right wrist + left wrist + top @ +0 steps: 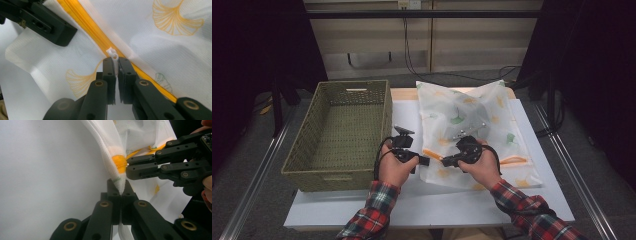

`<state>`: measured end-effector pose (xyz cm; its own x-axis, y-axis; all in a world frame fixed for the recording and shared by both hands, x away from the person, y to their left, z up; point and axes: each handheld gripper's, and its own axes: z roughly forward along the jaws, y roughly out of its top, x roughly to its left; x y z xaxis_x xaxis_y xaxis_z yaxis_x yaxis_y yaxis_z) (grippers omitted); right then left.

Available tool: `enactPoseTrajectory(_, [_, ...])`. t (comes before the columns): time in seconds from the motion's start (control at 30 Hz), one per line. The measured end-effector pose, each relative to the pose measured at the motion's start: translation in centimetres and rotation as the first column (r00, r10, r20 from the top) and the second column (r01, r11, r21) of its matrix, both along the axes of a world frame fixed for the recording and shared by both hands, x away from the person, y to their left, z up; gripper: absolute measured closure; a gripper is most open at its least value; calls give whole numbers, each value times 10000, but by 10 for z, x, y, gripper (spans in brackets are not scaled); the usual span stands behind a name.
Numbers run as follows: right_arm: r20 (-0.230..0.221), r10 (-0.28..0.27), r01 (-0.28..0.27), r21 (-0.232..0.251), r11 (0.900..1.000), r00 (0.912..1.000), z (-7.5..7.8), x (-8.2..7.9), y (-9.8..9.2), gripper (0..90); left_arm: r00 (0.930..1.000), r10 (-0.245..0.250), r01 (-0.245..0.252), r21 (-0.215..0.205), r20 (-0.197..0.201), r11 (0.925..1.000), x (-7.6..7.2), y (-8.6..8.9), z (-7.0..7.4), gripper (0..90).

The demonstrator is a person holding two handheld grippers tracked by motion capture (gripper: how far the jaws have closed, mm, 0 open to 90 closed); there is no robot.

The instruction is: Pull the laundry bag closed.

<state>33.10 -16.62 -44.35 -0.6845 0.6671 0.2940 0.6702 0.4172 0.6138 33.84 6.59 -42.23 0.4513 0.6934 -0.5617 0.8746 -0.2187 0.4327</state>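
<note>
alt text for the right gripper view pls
The right tongs are shut on the small white plastic zipper pull of a white mesh bag printed with yellow ginkgo leaves, whose orange zipper runs diagonally across the picture. The left tongs come in at the upper left, over the bag's corner.

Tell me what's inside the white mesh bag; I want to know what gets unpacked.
Through the white mesh bag a grey rounded mass shows, bulging under the fabric. What it is cannot be told: the printed mesh blurs it.

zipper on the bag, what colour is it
Orange; the zipper on the white leaf-print bag shows best in the right gripper view.
</note>
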Motion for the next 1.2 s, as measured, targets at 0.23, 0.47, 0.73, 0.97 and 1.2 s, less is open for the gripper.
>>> enactPoseTrajectory(0.23, [16,-13,13,-26,10000,10000,0,-1,0,857,10000,-89,89,16,-33,10000,1,1,0,892])
enactPoseTrajectory(0.47, [207,82,-85,135,9999,9998,-1,0,-1,857,10000,1,-2,-67,-59,10000,1,2,1,892])
enactPoseTrajectory(0.73, [241,-103,111,-317,9994,9997,0,-1,0,857,9999,43,-45,-121,-136,9999,2,3,1,893])
enactPoseTrajectory(0.97, [175,-106,110,-285,9995,9998,-1,-1,-3,858,9999,81,-83,-139,-152,9999,2,2,1,893])
enactPoseTrajectory(1.2, [180,-173,182,-530,9984,9997,-2,-1,-7,858,9999,102,-103,-101,-134,9999,2,3,2,893])
